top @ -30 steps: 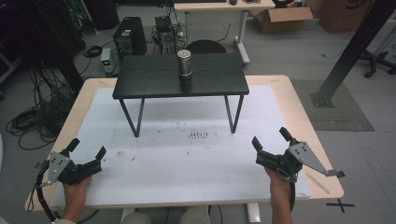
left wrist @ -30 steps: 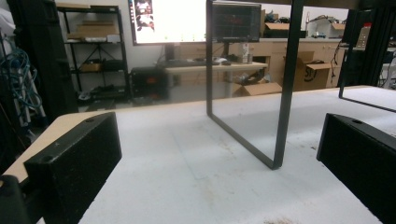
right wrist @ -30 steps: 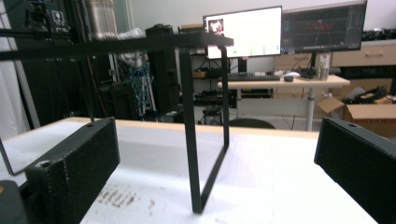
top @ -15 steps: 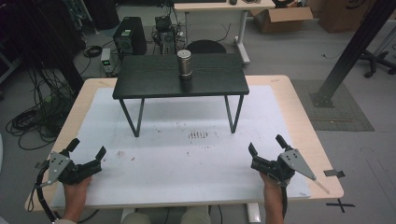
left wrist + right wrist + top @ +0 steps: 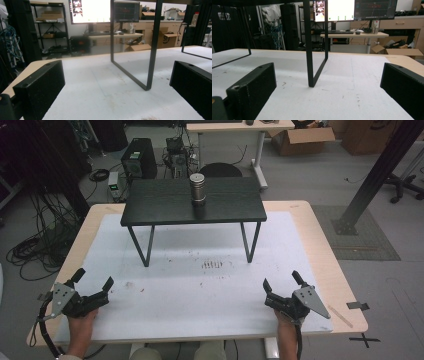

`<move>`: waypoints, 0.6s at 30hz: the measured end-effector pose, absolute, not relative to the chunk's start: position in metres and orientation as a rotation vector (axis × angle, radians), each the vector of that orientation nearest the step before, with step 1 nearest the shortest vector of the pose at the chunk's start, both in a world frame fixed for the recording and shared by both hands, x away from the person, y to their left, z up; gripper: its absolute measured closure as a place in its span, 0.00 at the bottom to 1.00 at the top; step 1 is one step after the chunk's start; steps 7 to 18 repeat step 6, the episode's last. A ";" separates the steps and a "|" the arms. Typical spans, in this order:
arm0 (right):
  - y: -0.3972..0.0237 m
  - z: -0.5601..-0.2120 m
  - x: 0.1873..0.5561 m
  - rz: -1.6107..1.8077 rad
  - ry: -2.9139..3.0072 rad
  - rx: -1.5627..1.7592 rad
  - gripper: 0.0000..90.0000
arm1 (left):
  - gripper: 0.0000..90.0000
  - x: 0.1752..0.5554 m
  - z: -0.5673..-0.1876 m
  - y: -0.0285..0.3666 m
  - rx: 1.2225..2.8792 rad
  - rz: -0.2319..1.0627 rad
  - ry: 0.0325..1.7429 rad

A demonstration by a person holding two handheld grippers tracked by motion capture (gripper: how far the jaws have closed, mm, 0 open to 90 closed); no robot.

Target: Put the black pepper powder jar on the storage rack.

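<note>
While one ribbed silver metal canister (image 5: 198, 188) stands upright on the single small black wooden table (image 5: 150, 205), two grippers are held low over the white mat (image 5: 200, 285), well apart from it. The left gripper (image 5: 93, 282) and right gripper (image 5: 281, 284) are seen with jaws spread apart, nothing between them.

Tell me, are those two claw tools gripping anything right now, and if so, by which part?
Nothing is held. The left gripper and right gripper both stand open over the white mat, with bare mat between their jaws. The metal cylinder sits untouched on the small black table.
</note>
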State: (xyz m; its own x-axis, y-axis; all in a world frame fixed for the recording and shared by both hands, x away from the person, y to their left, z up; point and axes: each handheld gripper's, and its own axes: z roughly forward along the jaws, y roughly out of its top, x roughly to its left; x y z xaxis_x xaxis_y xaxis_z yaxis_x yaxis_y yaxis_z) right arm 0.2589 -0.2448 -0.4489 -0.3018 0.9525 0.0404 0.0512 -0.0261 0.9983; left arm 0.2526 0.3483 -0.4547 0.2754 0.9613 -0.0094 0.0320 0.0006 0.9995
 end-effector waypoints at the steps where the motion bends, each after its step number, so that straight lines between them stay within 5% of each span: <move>1: -0.245 -0.449 0.259 1.438 1.449 1.104 0.00 | 0.00 0.253 -0.455 0.348 1.349 0.981 1.026; 18: -0.243 -0.449 0.258 1.423 1.452 1.093 0.00 | 0.00 0.253 -0.455 0.348 1.350 0.982 1.026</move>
